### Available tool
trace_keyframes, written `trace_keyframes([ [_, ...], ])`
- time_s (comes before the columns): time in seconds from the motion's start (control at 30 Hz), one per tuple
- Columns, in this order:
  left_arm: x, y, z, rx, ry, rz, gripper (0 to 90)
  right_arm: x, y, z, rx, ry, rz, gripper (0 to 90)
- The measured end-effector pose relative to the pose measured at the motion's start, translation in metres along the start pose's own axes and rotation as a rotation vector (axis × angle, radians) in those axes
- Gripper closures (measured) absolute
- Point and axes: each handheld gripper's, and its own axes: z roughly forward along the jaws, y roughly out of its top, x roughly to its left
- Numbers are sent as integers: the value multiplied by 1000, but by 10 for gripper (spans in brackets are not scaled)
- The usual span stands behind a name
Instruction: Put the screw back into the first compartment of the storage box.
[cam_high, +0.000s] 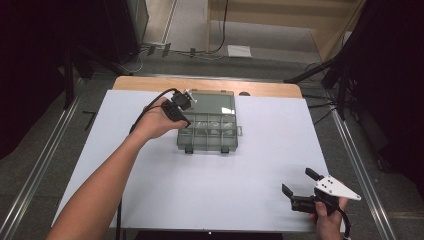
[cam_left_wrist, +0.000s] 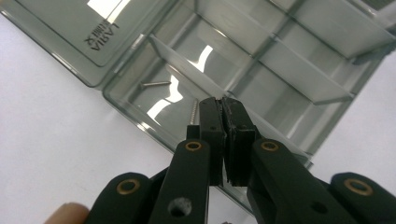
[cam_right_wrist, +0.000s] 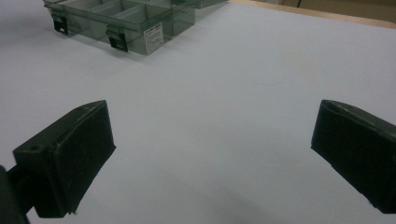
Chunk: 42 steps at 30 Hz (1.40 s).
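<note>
High view, taken from left to right: the person's left forearm reaches diagonally up over the white counter, and the left gripper hangs over the left end of the clear grey plastic compartment box, whose lid lies open toward the far edge. Well apart, at the counter's near right corner, the right gripper rests low in the right hand, pointing left, its fingers spread wide with nothing between them.

Left gripper view brings in what the high view is too small to tell: the left gripper's fingers are pressed together, with a small silver screw standing upright right at their left tip, over an end compartment; whether the pads pinch it I cannot tell. A second small screw lies flat in that same compartment.

Right gripper view looks level across the bare counter, with the box's latched front far off at upper left.
</note>
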Motion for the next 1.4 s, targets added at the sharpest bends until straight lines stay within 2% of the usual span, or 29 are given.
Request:
trace_keyframes([
  [0.17,8,6,5,1,3,-19,879,1,0,0,5,-1,4,0],
  [0.3,14,10,8,-11,-13,-45,879,1,0,0,4,0,1,0],
  [0.5,21,13,15,5,-12,-67,880,1,0,0,6,1,1,0],
  [0.67,22,14,20,13,-11,-69,879,0,0,0,4,0,-5,0],
  [0.9,20,15,18,9,-4,-72,865,1,0,0,7,1,-5,0],
  [1.03,20,14,18,-5,-6,-102,644,1,0,0,4,0,-8,0],
  [1.07,21,13,17,-19,-21,-117,603,1,0,0,4,0,-9,0],
  [1.17,22,11,13,-50,-36,-141,576,1,0,0,5,1,-6,0],
  [1.23,22,10,12,-59,-34,-152,483,1,0,0,8,-1,-5,0],
  [1.3,22,9,10,-85,-44,-162,480,2,1,1,8,2,-15,0],
  [1.37,23,7,10,-108,-50,-178,396,3,1,1,4,-1,-17,0],
  [1.4,24,6,9,-117,-59,-165,394,3,2,1,7,1,-14,0],
])
